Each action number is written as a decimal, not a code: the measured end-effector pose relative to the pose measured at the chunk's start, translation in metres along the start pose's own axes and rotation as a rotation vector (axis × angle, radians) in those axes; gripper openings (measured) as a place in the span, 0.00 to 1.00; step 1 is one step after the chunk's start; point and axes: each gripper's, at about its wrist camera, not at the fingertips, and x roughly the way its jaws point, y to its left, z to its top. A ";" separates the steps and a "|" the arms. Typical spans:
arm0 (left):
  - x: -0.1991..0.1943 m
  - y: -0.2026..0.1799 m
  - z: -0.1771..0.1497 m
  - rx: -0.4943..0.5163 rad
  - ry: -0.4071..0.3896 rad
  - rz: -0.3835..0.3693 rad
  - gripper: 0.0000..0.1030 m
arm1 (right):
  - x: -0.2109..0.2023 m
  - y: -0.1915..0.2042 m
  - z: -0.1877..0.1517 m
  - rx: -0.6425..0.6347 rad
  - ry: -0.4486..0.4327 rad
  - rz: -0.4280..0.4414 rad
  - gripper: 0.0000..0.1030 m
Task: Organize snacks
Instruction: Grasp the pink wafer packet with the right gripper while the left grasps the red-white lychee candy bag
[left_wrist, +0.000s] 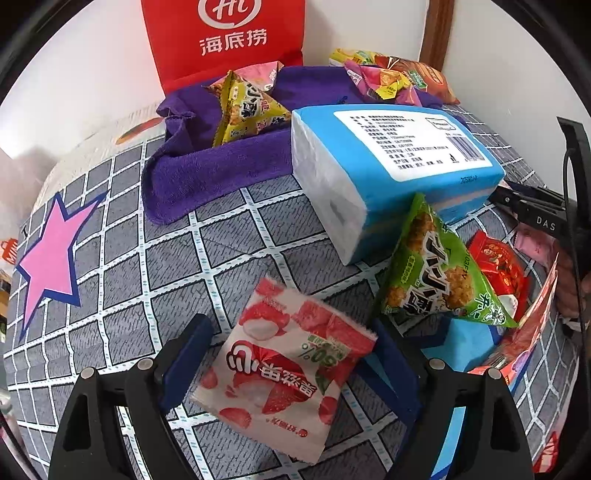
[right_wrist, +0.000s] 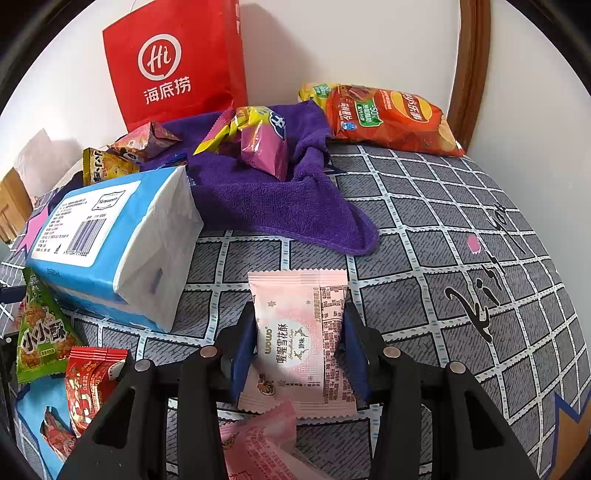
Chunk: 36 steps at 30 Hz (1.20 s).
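Right tongs (right_wrist: 299, 350) grip pink "wowo" packet (right_wrist: 301, 347) — red bag (right_wrist: 173, 70) reads "Hi".

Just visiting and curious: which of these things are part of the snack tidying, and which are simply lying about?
Job: strawberry packet, pink nougat packet, green triangle snack, chip bag.
Lying about: tissue pack, purple towel, red paper bag.
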 end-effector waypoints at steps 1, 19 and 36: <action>0.000 0.000 0.000 -0.001 -0.006 -0.001 0.84 | 0.000 0.000 0.000 -0.001 0.000 0.000 0.45; -0.006 0.000 -0.005 -0.009 -0.029 0.011 0.74 | 0.000 -0.001 0.000 0.001 -0.001 0.012 0.48; -0.013 0.009 -0.006 -0.049 -0.036 -0.014 0.48 | 0.001 -0.001 0.000 0.007 -0.003 0.016 0.49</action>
